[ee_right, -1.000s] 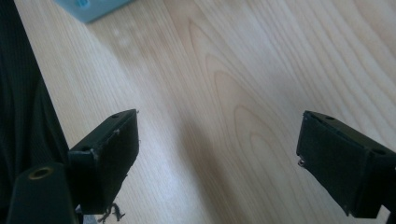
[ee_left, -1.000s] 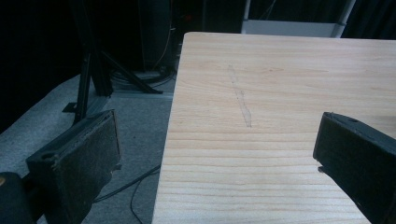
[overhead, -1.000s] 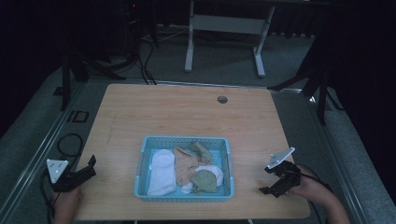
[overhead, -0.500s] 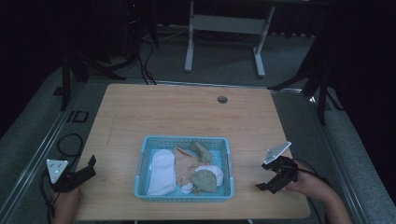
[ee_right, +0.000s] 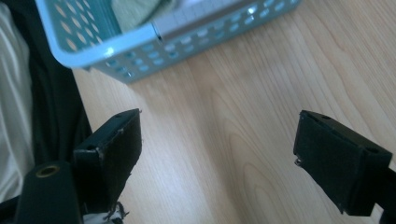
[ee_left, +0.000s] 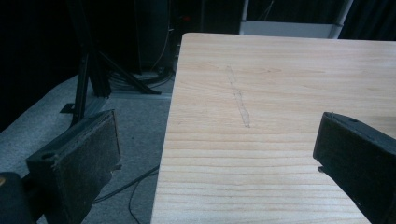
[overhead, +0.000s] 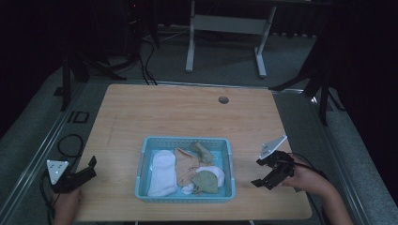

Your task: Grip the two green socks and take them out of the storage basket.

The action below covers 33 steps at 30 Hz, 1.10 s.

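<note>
Basket (overhead: pixel 184 143): cloths inside, worktop (overhead: pixel 187 112) centre, reachable by both tools.
Right tool (overhead: pixel 266 171): jaws apart, angled toward basket.
Left tool (overhead: pixel 80 172): jaws apart, parked at edge.

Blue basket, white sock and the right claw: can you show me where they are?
Blue basket (overhead: pixel 142 162): high view, on its left rim.
White sock (overhead: pixel 162 172): high view, middle of the sock.
Right claw (overhead: pixel 265 172): high view, midway between its open tips.
</note>
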{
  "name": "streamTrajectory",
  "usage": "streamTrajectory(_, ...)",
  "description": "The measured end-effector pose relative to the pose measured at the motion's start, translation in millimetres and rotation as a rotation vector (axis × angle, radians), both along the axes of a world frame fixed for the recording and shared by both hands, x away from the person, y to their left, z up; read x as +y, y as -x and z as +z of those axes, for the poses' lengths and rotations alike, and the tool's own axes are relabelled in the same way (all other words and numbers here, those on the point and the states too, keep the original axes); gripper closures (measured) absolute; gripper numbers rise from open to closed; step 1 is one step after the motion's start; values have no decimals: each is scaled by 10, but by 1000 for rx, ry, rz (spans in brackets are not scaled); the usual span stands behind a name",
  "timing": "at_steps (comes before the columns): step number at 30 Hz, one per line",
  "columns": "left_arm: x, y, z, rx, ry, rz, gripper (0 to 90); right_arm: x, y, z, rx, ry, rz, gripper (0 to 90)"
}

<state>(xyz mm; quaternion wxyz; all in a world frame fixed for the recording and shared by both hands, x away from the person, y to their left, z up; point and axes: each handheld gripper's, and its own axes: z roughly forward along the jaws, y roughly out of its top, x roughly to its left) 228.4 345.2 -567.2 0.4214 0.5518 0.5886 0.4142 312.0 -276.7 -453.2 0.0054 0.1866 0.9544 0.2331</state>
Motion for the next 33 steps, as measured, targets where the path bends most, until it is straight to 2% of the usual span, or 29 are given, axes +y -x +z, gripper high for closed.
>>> streamTrajectory(5, -3, -2, -1, 4, -2, 0, 3, 95, -1, 73, -15, -16, 26, 185)
streamTrajectory(14, -13, -6, -3, 6, -8, 1, 3, 266, -27, 220, -16, -35, 42, 186)
streamTrajectory(22, -17, -9, -3, 9, -14, 2, 3, 450, -39, 262, -14, -18, 84, 186)
streamTrajectory(33, -16, -7, -3, 6, -12, -1, 3, 718, -50, 298, -31, -25, 143, 195)
